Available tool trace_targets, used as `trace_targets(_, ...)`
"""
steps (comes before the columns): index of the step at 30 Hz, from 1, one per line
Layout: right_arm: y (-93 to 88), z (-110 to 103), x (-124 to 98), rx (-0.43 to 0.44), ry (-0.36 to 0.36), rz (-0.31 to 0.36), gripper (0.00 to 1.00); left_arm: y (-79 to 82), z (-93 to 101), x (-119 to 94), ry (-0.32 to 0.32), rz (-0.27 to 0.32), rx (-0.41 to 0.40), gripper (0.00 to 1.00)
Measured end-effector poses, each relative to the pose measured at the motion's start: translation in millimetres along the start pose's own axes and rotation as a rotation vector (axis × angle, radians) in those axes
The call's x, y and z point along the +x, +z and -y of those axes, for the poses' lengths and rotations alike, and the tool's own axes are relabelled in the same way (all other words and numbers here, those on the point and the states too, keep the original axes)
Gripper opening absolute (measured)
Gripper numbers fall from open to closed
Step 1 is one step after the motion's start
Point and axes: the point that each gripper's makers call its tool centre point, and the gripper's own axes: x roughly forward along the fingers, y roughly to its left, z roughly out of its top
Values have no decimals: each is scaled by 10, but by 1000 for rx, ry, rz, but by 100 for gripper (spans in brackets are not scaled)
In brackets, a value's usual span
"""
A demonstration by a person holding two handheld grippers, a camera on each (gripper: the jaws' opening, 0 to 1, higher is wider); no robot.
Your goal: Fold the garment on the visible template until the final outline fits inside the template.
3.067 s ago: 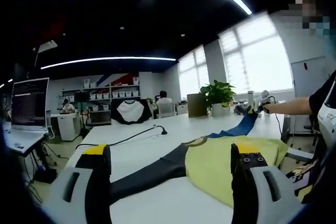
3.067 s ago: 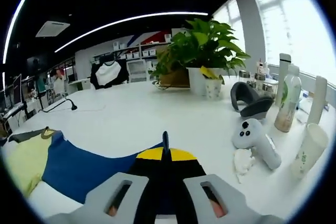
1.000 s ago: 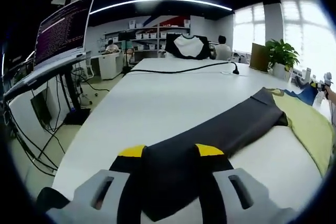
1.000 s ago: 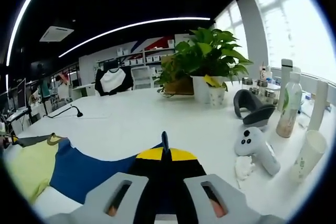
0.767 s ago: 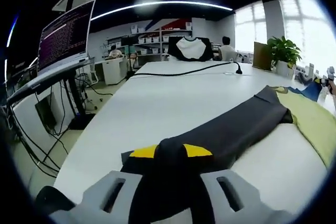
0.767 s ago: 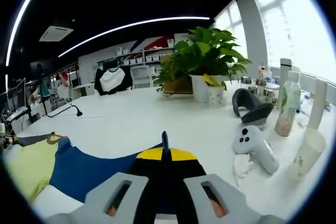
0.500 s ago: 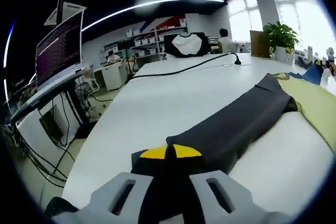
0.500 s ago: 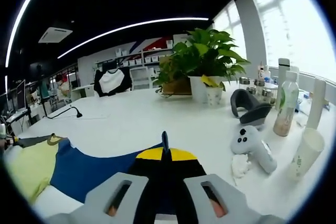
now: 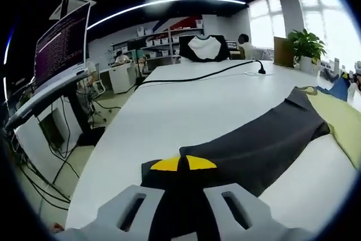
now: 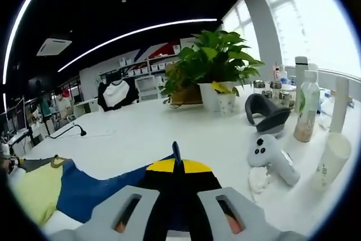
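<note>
Garment [image 9: 265, 145]: soft matt cloth; dark sleeve between the left tongs' [image 9: 179, 165] yellow tips, blue sleeve [image 10: 96, 193] between the right tongs' [image 10: 176, 166].
Tongs: grey matt plastic.
Table [image 9: 186, 105]: smooth white, slight sheen.
Controller [image 10: 269, 156]: smooth white plastic, right of the right tongs.
Cup [image 10: 333, 161]: white, matt.

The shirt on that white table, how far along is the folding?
Early, it seems. Done: the left gripper is shut on the dark sleeve and the right gripper on the blue sleeve. In hand: both sleeves are held out sideways, with the yellow body flat on the table between them. Left: no fold shows yet, and I cannot make out a template.
</note>
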Motion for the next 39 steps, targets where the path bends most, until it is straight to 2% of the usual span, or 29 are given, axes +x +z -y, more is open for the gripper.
trace_targets(4, 61, -8, 27, 49, 12, 15, 0, 42, -27, 102, -18, -2, -1, 1)
trace_targets(8, 59, 2, 81, 44, 9, 4, 0, 93, -40, 204, -37, 4, -9, 1)
trace_targets(25, 178, 133, 279, 101, -25, 19, 0, 249, -69, 558, -25, -46, 78, 1)
trace_targets(28, 165, 150, 328, 103, -36, 18, 0, 272, -114, 643, -22, -40, 63, 1)
trace_targets(33, 122, 133, 361, 111, -43, 12, 0, 303, -148, 745, -11, -38, 96, 1)
trace_targets(39, 1, 80, 311, 94, -31, -22, 0, 285, -181, 724, -20, -2, 50, 2)
